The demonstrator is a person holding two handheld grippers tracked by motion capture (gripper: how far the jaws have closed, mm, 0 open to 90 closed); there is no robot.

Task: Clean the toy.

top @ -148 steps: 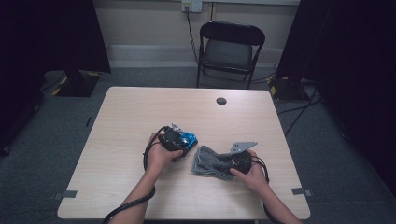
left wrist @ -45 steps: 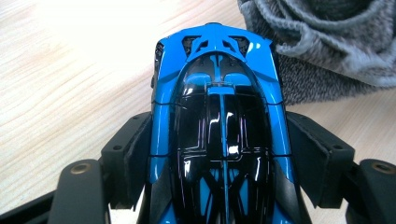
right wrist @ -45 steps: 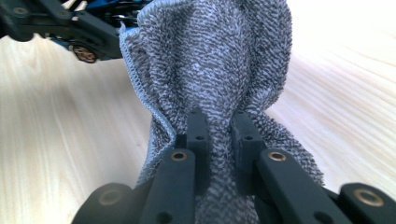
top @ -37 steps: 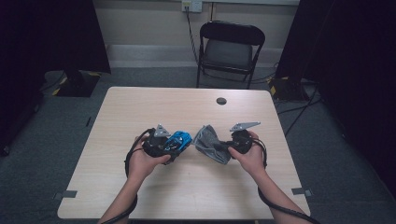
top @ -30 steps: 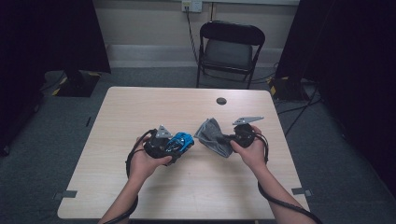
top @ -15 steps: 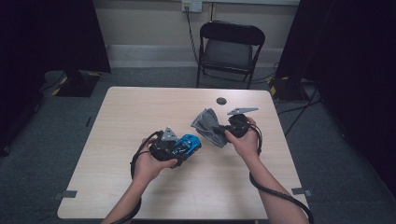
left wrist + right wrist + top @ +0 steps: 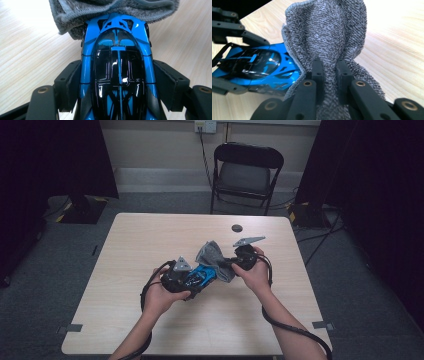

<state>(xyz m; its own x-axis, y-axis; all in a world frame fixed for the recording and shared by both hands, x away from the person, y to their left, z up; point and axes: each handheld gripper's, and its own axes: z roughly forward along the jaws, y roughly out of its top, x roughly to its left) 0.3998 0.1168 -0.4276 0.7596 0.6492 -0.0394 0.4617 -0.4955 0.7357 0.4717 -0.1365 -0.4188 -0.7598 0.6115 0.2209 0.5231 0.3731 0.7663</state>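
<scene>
A blue and black toy car (image 7: 201,275) (image 7: 117,67) (image 7: 259,67) is clamped by its sides in my left gripper (image 7: 192,279) (image 7: 117,82), held just above the light wood table (image 7: 150,245). My right gripper (image 7: 230,263) (image 7: 330,72) is shut on a bunched grey cloth (image 7: 214,257) (image 7: 329,32). The cloth lies against one end of the car and covers it, as the left gripper view shows (image 7: 112,10). Both hands meet near the middle of the table.
A small round black object (image 7: 236,228) lies on the table near its far edge. A black folding chair (image 7: 247,167) stands behind the table. Cables trail from both grippers toward the near edge.
My right gripper has carried the grey cloth left and away from me, onto the end of the blue car. The left gripper with the car has shifted slightly right toward it.
</scene>
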